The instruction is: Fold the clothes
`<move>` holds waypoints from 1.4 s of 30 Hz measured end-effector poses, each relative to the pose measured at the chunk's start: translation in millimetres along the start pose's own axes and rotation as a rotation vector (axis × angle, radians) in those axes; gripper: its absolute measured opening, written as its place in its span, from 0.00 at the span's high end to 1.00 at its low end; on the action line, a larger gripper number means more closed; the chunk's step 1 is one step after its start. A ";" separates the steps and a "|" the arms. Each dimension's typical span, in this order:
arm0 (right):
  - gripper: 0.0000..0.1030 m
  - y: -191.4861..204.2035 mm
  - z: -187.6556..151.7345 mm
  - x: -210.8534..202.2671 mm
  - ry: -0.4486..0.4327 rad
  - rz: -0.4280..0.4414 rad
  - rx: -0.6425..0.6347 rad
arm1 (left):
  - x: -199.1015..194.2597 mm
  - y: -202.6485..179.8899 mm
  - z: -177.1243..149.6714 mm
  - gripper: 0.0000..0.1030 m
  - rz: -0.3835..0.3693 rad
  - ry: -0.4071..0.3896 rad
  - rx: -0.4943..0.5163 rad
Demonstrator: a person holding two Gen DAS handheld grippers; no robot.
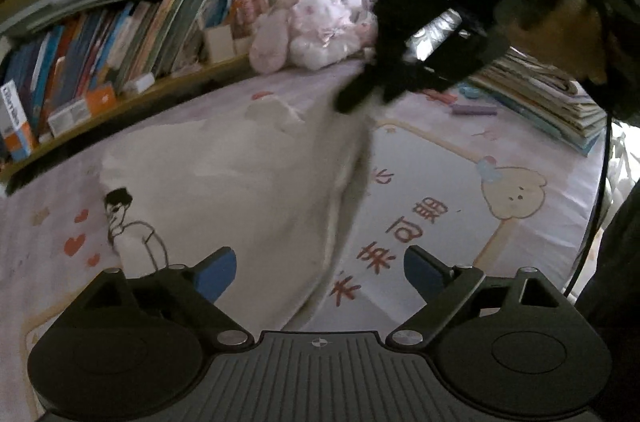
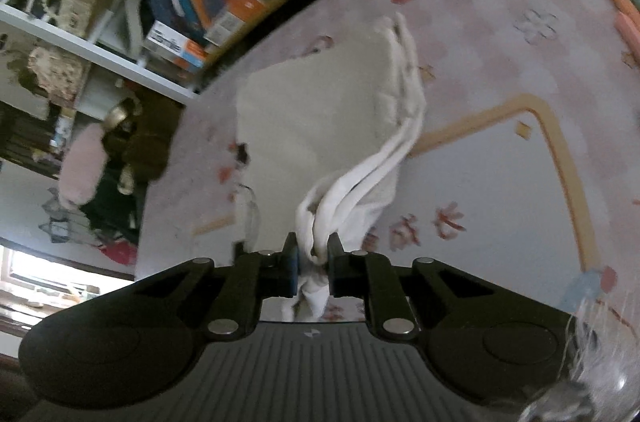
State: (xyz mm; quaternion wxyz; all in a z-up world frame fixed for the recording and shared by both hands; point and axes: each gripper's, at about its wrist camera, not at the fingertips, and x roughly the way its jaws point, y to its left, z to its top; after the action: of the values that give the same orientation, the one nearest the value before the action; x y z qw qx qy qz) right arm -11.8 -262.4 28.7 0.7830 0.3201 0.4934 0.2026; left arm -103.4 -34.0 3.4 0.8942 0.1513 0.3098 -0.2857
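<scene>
A white garment (image 2: 312,114) lies on a pale pink printed bedsheet (image 1: 460,158), one edge lifted off the surface. The right gripper (image 2: 313,258) pinches that edge, its jaws pressed together on several bunched layers of white cloth that rise from the flat part in thick ribbed folds. In the left wrist view the same gripper (image 1: 360,94) appears at the far right, held in a person's hand (image 1: 560,18), with the cloth stretched up to it in a taut ridge. The rest of the garment spreads flat to the left, showing a black line drawing of a figure (image 1: 128,226) near its near corner.

The left gripper (image 1: 320,274) hangs over the near part of the garment with its blue-padded fingers (image 1: 218,272) spread wide, gripping nothing.

A bookshelf (image 1: 100,34) packed with books runs along the far left side. A pink plush toy (image 1: 308,30) sits at the far edge of the bed, and a stack of books (image 1: 540,98) lies at the far right.
</scene>
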 end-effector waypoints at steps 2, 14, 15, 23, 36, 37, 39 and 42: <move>0.88 7.9 3.1 0.2 -0.005 0.008 -0.014 | 3.1 -3.6 -0.2 0.09 0.004 -0.006 0.007; 0.88 7.6 -0.4 -9.3 -0.005 -0.011 -0.019 | 21.6 -6.7 -20.6 0.09 0.249 0.100 0.112; 0.88 4.4 -2.1 -10.5 -0.002 -0.017 -0.017 | 20.5 -4.4 -22.0 0.09 0.262 0.100 0.108; 0.87 -13.4 -17.6 -8.8 0.010 -0.115 -0.057 | 5.9 12.2 -21.8 0.18 0.331 0.062 0.063; 0.36 16.4 -64.9 1.8 0.040 -0.389 -0.826 | 2.1 19.7 -3.2 0.18 0.307 0.050 0.086; 0.33 21.2 -72.3 6.2 0.052 -0.381 -0.904 | 1.7 20.8 -2.2 0.18 0.303 0.048 0.085; 0.31 30.3 -86.9 16.1 0.074 -0.366 -1.047 | 1.1 23.1 0.0 0.17 0.297 0.043 0.083; 0.30 40.1 -109.6 36.9 0.116 -0.343 -1.208 | -0.4 26.9 3.4 0.17 0.289 0.033 0.067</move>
State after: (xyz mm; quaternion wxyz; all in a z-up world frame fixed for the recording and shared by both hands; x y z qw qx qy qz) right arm -94.8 -177.4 -0.7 0.8189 -0.2738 0.3780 0.3341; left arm -85.8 -14.1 8.8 0.9153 0.2287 0.2896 -0.1616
